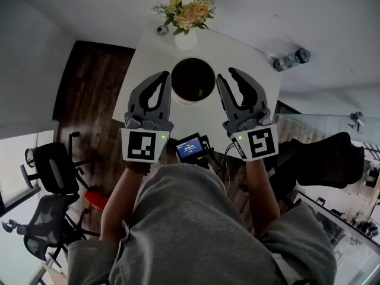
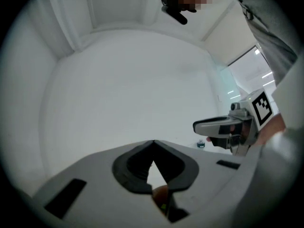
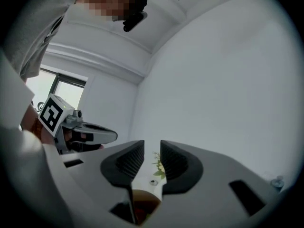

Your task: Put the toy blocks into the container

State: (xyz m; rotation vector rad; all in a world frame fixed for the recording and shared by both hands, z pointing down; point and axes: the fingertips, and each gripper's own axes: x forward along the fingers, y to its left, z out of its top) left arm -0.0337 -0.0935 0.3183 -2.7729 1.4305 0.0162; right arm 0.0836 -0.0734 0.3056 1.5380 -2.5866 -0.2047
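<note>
The container is sitting mid-bench, just before the flowers. I am holding my left tool beside its left rim, tips closed together on nothing. My right tool is hovering at its right, narrowly parted and empty.

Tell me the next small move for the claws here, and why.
Probably just lower both and pause. The left claw is shut on nothing, the right claw is slightly open and empty, both flank the container in the head view, and no block shows on the white table.
</note>
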